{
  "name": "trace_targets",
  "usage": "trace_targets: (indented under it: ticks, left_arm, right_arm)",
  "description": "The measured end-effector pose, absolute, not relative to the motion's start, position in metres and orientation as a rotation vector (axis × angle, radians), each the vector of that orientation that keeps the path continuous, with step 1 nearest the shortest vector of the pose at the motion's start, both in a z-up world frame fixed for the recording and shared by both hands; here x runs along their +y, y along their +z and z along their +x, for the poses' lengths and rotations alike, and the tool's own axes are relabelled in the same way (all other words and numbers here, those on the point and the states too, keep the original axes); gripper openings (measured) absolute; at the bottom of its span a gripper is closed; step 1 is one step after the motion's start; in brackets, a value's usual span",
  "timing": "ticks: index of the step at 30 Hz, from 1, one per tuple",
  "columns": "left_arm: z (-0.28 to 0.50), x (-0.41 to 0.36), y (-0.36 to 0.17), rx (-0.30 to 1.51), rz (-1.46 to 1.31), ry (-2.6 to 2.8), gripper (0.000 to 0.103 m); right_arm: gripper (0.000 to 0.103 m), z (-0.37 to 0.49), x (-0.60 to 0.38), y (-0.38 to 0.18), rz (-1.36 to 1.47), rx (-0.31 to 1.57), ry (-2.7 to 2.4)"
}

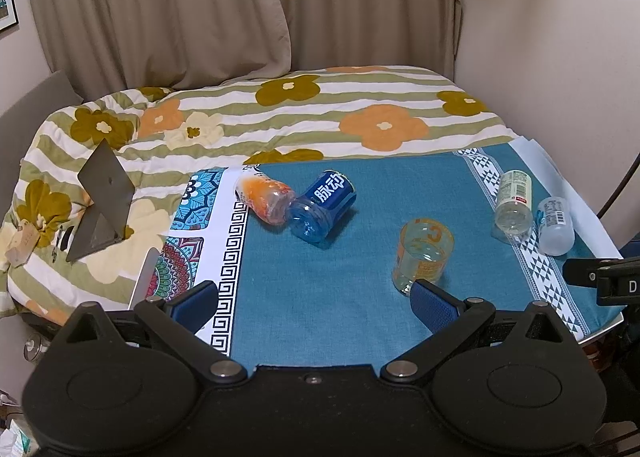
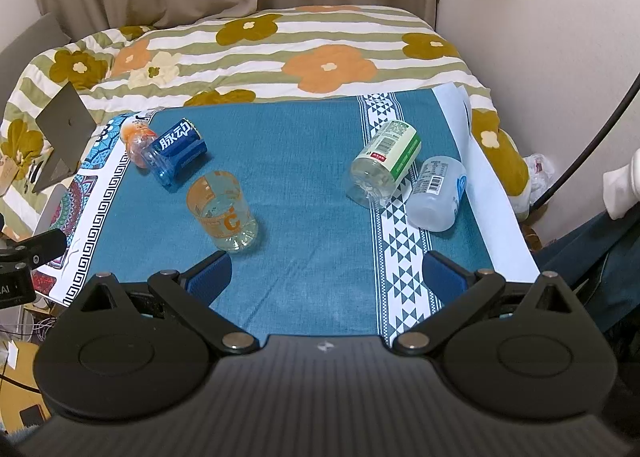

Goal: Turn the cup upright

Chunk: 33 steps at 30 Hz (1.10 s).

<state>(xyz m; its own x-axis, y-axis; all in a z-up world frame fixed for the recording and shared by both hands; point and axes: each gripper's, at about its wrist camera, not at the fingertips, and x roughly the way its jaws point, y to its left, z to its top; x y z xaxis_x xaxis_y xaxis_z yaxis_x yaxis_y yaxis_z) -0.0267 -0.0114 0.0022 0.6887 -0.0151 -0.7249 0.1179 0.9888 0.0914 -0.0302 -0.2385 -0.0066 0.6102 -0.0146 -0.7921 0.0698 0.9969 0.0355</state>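
Several cut-bottle cups sit on the teal tablecloth (image 1: 320, 297). An orange-printed clear cup (image 1: 423, 254) (image 2: 223, 210) stands upright with its open mouth up, just beyond my left gripper's right finger. A blue cup (image 1: 322, 206) (image 2: 175, 155) and an orange cup (image 1: 264, 196) (image 2: 137, 139) lie on their sides at the left. A green-labelled cup (image 1: 514, 203) (image 2: 384, 161) and a white cup (image 1: 555, 225) (image 2: 438, 193) lie on their sides at the right. My left gripper (image 1: 316, 303) and right gripper (image 2: 330, 275) are both open and empty, above the near table edge.
A flowered quilt (image 1: 280, 117) covers the bed behind the table. A grey stand (image 1: 102, 201) rests on the quilt at the left. A patterned cloth strip (image 1: 200, 225) lines the table's left side. Curtains and walls close the back and right.
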Motion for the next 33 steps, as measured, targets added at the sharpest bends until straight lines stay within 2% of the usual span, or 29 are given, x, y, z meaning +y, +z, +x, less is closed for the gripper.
trace_targets:
  ticks: [33]
  left_arm:
    - [-0.0202,-0.0052,0.0031,0.749,0.148,-0.030,0.103]
  right_arm:
    - [0.103,-0.0260,-0.2339,-0.0094,0.046,0.908,-0.026]
